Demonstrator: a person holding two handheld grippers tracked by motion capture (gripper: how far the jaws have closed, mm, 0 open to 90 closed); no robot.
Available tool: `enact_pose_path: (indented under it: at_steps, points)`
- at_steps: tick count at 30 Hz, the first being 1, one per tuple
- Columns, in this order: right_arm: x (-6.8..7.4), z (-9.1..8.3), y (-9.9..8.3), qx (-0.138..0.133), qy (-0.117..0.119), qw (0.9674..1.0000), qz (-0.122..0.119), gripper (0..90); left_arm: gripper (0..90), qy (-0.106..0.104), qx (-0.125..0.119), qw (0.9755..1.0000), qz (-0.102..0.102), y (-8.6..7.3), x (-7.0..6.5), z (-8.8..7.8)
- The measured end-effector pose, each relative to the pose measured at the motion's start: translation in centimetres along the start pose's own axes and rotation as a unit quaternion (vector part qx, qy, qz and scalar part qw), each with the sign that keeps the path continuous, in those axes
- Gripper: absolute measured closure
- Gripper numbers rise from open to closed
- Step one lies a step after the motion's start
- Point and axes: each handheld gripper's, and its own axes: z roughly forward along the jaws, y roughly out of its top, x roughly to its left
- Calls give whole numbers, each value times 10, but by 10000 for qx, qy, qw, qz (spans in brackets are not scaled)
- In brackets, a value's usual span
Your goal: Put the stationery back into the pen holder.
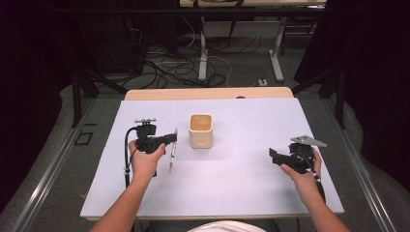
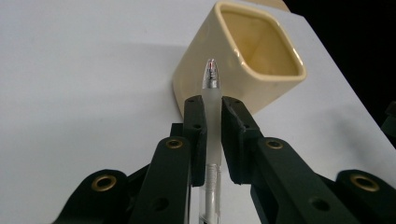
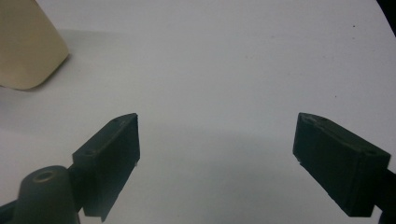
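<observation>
The left gripper (image 2: 213, 126) has its jaws clamped on a clear pen (image 2: 212, 107), lifted off the desk (image 1: 241, 169) near its left edge, just left of the cream square cup (image 1: 200, 130) toward the far edge. The pen's lower end is cut off in the left gripper view. The right gripper (image 3: 217, 154), near the desk's right edge, has its jaws wide apart with nothing between them; the right gripper view crops the cup (image 3: 28, 46)

table (image 1: 241, 179): white top | floor behind: cables (image 1: 169, 67), desk legs (image 1: 276, 60)
</observation>
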Motion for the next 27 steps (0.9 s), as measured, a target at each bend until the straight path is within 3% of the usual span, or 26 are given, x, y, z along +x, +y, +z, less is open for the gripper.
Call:
enact_pose_path:
  at_steps: [11, 15, 19, 24, 27]
  points:
    - [2, 1, 0, -16, 107, 9999, -71, 87, 807, -47, -340, 9990, 276, 21, -7, -7]
    - [3, 0, 0, -18, 138, 9999, -93, 74, 806, -34, -589, 9975, 389, 31, -12, -9]
    - [5, 1, 0, -32, 226, 9997, -114, 44, 806, -14, -660, 9961, 579, 42, -17, -12]
    - [4, 1, 0, -5, 234, 9997, -73, 10, 806, -175, -857, 9937, 699, 53, -22, -10]
    - [3, 2, 1, 1, 222, 9997, -117, 0, 806, -138, -994, 9917, 801, 56, -26, -9]
